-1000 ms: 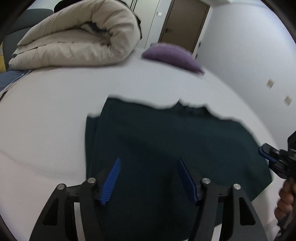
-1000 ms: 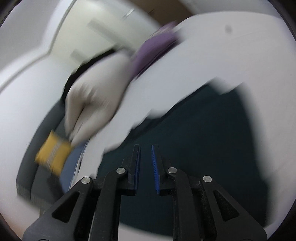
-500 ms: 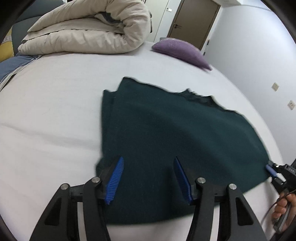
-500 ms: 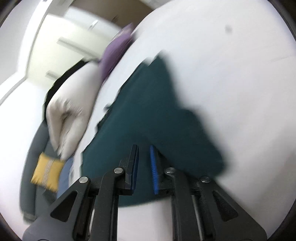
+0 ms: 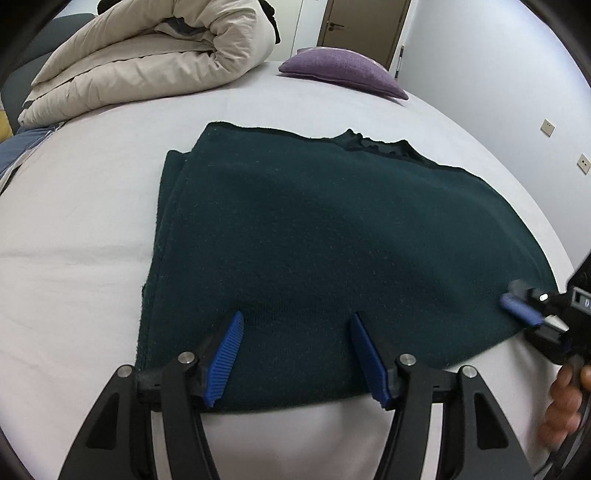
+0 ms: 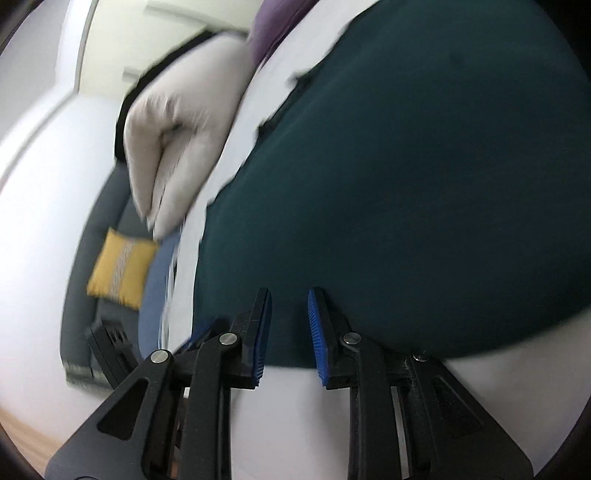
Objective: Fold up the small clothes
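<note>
— Where the garment? Dark green sweater point(image 5: 332, 236), folded, flat on the white bed point(image 5: 74, 221); neckline toward the far edge, an extra fold of cloth showing along its left side; near hem just under both tools.

— And the left gripper point(image 5: 295, 354)? Blue-padded fingers point(image 5: 227, 356) spread wide and opening, poised over the sweater's near hem; cloth seen between and beneath them, pads pressing on nothing; no grip.

— The right gripper point(image 6: 288, 332)? Fingers point(image 6: 317, 332) parted by a narrow gap, opening a little; near edge of the sweater point(image 6: 406, 192) seen through that gap, pads not clamped on it; view blurred, so contact with the cloth hard to judge. From the left wrist view, same tool point(image 5: 517, 299) at the sweater's near right corner, a hand point(image 5: 565, 398) wrapped round its handle at the frame's edge.

— Around it? Rolled cream duvet point(image 5: 147, 62) at the head of the bed, well apart from the sweater; purple pillow point(image 5: 343, 66) beside it, toward the brown door point(image 5: 365, 26); two wall sockets point(image 5: 546, 127) on the right wall. In the right wrist view, yellow cushion point(image 6: 120, 271) on a grey sofa point(image 6: 96, 236) beyond the bed; blue cloth point(image 6: 159, 280) along the bed's edge.
</note>
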`<state>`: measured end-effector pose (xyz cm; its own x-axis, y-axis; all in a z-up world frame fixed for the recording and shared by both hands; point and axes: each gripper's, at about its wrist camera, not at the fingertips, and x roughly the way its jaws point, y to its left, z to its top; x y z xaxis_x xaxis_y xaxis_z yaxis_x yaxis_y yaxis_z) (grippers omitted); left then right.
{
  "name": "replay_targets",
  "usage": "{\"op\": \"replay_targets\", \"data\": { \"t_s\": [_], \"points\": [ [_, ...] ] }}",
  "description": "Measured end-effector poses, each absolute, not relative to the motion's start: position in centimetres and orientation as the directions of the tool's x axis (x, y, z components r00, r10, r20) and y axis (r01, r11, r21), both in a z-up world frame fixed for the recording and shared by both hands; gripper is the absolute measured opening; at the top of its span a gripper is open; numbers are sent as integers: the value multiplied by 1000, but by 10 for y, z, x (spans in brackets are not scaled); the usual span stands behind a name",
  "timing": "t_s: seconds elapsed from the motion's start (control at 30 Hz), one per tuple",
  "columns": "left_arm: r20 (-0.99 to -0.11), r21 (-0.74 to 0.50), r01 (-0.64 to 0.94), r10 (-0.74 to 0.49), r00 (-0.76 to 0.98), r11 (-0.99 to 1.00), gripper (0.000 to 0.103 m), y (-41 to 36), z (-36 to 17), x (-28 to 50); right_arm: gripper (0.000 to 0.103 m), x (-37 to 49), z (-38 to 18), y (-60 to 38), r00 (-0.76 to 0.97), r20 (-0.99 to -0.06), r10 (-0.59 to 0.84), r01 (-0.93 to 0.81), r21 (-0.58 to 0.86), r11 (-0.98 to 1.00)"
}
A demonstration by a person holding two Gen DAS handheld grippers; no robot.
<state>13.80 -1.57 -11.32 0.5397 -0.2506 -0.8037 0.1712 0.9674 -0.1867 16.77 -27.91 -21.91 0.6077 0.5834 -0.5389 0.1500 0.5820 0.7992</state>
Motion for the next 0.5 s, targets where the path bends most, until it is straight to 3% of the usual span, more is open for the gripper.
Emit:
{"op": "replay_targets", "data": {
  "t_s": [0.17,0.23,0.33,0.5],
  "points": [
    [-805,-169,173,-237,544,970,63,-18,-113,138,23,106,-204,-381,741,-557,375,270,758,593],
    [-805,-167,171,-234,544,971,64,-19,-113,139,41,93,-188,-415,777,-549,308,299,752,587],
    [-808,-161,170,-228,544,972,64,-20,-112,140,56,81,-170,-442,806,-543,236,316,732,604],
    [-787,-200,177,-265,556,964,64,-22,-99,138,56,92,-165,-457,787,-566,245,326,719,614]
  ]
}}
